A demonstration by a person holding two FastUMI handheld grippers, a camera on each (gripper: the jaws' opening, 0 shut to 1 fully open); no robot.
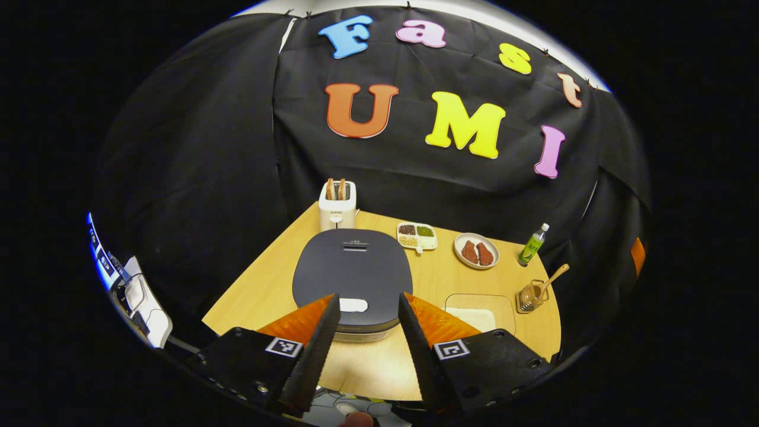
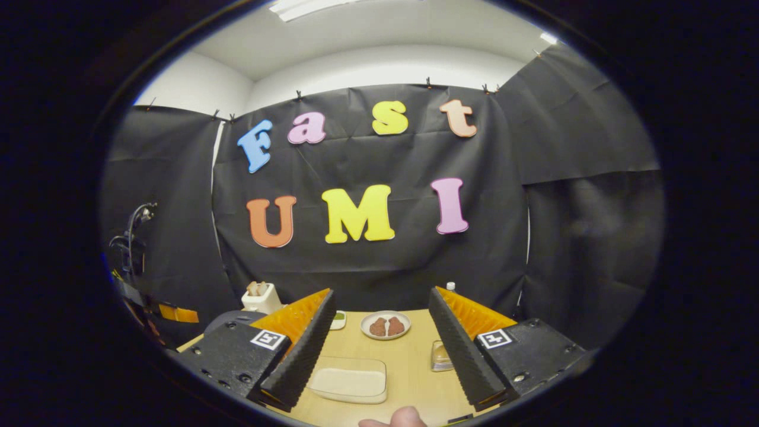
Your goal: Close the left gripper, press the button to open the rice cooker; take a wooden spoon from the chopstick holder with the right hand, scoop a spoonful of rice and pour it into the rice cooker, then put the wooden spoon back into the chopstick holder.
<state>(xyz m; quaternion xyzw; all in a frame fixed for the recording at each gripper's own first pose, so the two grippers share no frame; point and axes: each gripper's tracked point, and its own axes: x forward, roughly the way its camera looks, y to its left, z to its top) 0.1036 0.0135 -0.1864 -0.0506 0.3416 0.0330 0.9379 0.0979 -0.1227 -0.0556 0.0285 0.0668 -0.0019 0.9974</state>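
Note:
In the left gripper view a dark grey rice cooker sits with its lid down on the wooden table; its white button faces me at the front. My left gripper hovers open above the cooker's front edge, the button between its fingers. At the right stands a chopstick holder with a wooden spoon leaning out. A clear container of rice lies beside the cooker. In the right gripper view my right gripper is open over the table, the rice container below it and the chopstick holder beside its right finger.
A white toaster stands behind the cooker. A divided dish of grains, a plate with two brown pieces and a green bottle line the back. The plate and toaster lie ahead in the right gripper view.

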